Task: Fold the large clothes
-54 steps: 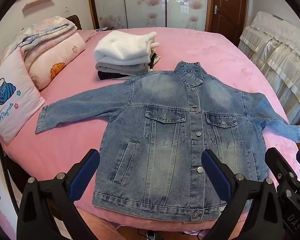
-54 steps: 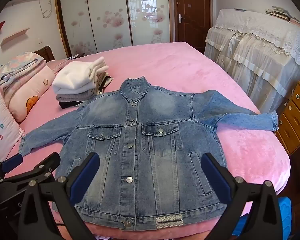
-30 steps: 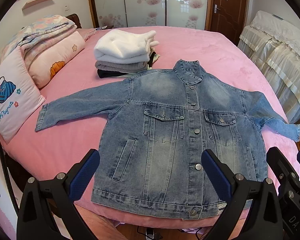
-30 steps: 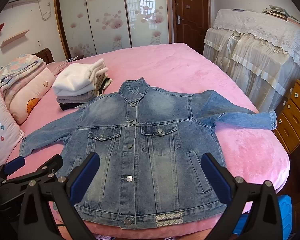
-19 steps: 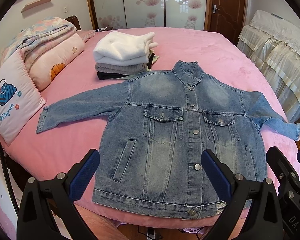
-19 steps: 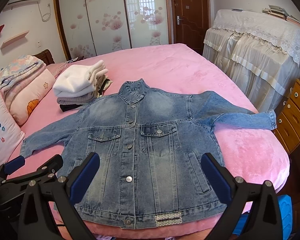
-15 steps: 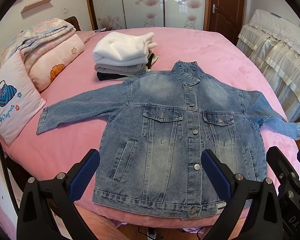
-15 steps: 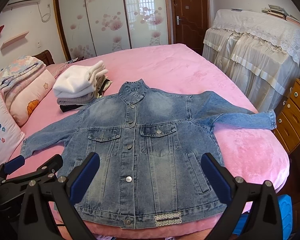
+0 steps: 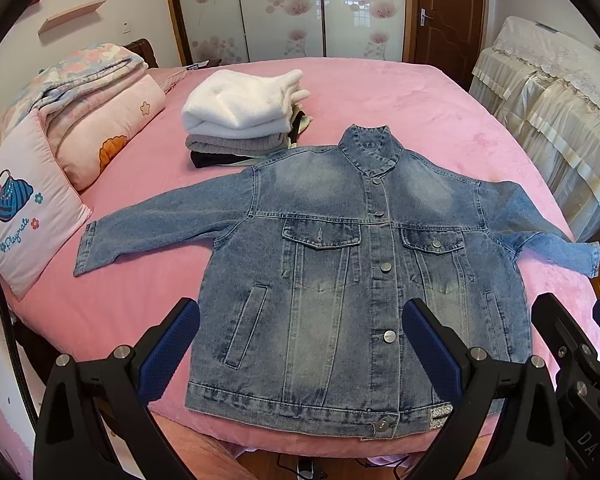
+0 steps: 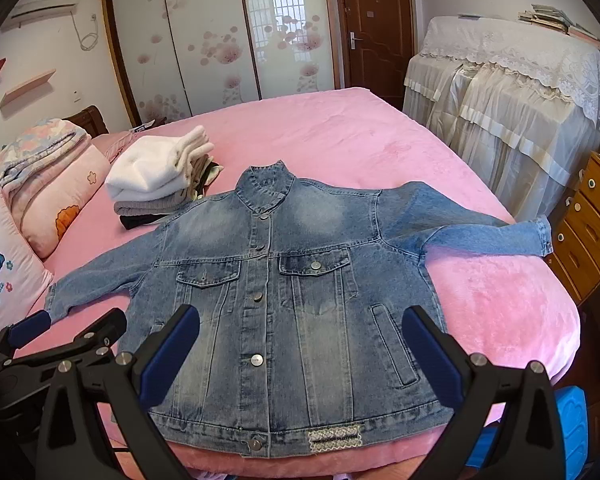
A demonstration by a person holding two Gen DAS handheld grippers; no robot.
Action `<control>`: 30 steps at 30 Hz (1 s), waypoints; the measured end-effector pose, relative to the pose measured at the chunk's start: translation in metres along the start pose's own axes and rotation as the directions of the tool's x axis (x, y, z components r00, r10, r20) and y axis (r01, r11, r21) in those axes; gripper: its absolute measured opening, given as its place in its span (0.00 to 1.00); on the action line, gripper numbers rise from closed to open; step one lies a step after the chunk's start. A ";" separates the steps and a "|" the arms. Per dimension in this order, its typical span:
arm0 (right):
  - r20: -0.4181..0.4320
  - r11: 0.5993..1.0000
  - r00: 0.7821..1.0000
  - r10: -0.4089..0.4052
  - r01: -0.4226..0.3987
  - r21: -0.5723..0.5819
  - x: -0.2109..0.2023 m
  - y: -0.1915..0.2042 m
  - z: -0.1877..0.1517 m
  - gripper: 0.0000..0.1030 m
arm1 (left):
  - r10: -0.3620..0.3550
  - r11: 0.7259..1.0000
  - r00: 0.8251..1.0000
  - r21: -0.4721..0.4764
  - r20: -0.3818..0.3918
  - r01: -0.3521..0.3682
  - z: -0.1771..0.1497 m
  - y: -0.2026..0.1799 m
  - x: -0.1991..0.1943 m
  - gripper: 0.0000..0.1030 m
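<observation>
One denim jacket (image 9: 340, 280) lay flat on the pink bed (image 9: 400, 92), front side up and buttoned, with its hem at the near edge of the bed and its collar pointing away, toward the wardrobe doors (image 9: 283, 8). Its long axis, from one cuff to the other, ran across the bed from left to right, because both sleeves were spread out to the sides. The button line ran straight away from the cameras.

There were two grippers. The left gripper (image 9: 300, 344) hovered above the lower left part of the jacket, jaws wide apart and holding nothing. The right gripper (image 10: 300, 344) hovered above the lower right part, also spread wide and empty. Neither one touched the cloth.

Behind the left shoulder of the jacket stood one stack of folded clothes (image 9: 239, 120), white on top, then grey, then something dark below. Two pillows (image 9: 31, 208) and one folded quilt (image 9: 79, 76) lay at the left side of the bed. At the right stood one wooden chest of drawers (image 10: 588, 216).
</observation>
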State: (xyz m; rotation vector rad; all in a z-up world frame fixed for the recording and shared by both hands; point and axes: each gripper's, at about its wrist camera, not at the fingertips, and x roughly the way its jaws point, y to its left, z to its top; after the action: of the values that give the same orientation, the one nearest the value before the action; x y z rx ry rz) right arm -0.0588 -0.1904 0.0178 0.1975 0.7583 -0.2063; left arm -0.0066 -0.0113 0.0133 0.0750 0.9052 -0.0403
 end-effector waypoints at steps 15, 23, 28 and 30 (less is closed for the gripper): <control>0.000 0.999 1.000 0.031 -0.031 0.038 0.006 -0.008 -0.002 0.99 | 0.001 1.000 1.000 0.001 0.001 -0.001 0.001 0.000 0.000 0.97; -0.001 0.998 0.999 0.046 -0.046 0.042 0.007 -0.011 -0.006 0.99 | 0.018 1.000 1.000 0.013 0.011 -0.018 -0.004 -0.005 -0.002 0.97; 0.002 0.998 0.999 0.050 -0.050 0.047 0.006 -0.013 -0.007 0.99 | 0.031 0.999 0.999 0.034 0.032 -0.032 -0.005 -0.010 -0.007 0.97; 0.009 0.997 0.999 0.050 -0.050 0.051 0.005 -0.016 -0.008 0.99 | 0.028 0.999 0.999 0.039 0.037 -0.029 -0.005 -0.012 -0.009 0.97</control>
State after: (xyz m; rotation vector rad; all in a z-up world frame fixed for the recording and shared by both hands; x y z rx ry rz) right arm -0.0644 -0.2044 0.0072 0.2636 0.7404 -0.1789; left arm -0.0169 -0.0226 0.0161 0.1235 0.8673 -0.0328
